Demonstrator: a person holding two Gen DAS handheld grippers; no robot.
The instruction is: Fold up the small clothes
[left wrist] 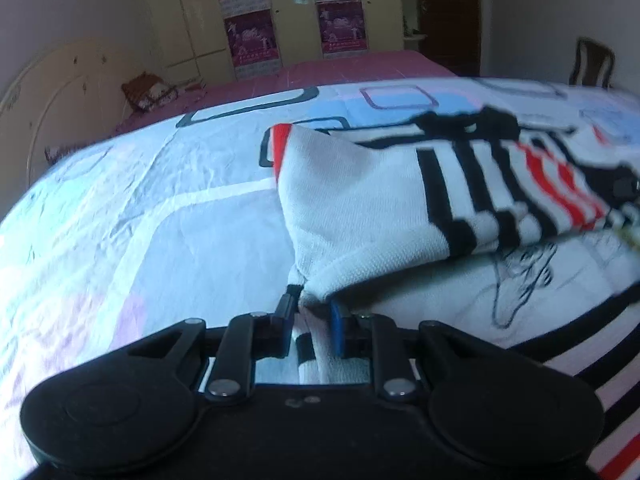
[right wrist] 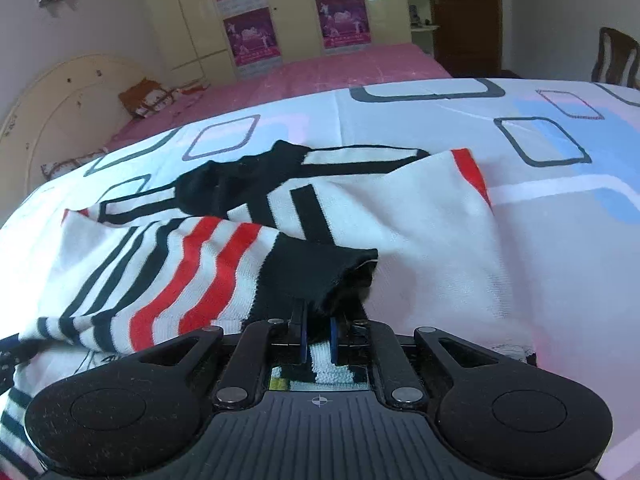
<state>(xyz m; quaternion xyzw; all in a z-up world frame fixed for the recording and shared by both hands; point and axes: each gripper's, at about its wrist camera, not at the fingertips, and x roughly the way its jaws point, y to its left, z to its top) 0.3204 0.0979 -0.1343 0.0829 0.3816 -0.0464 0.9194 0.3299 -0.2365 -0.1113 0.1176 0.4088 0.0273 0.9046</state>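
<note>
Sweater (right wrist: 420, 216) on bedsheet (right wrist: 400, 120), wardrobe (right wrist: 188, 12) behind.

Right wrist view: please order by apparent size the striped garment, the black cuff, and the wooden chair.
1. striped garment, the largest by far.
2. black cuff, near the right hand-held gripper.
3. wooden chair, the smallest, but it stands far away and is cut off, so this is unsure.

Plenty of open patterned sheet (left wrist: 160, 208) left of the striped shirt (left wrist: 360, 208), and more beyond it toward the pink bed (right wrist: 340, 68). Only the bunched-up shirt itself blocks the middle, right against both grippers.
</note>
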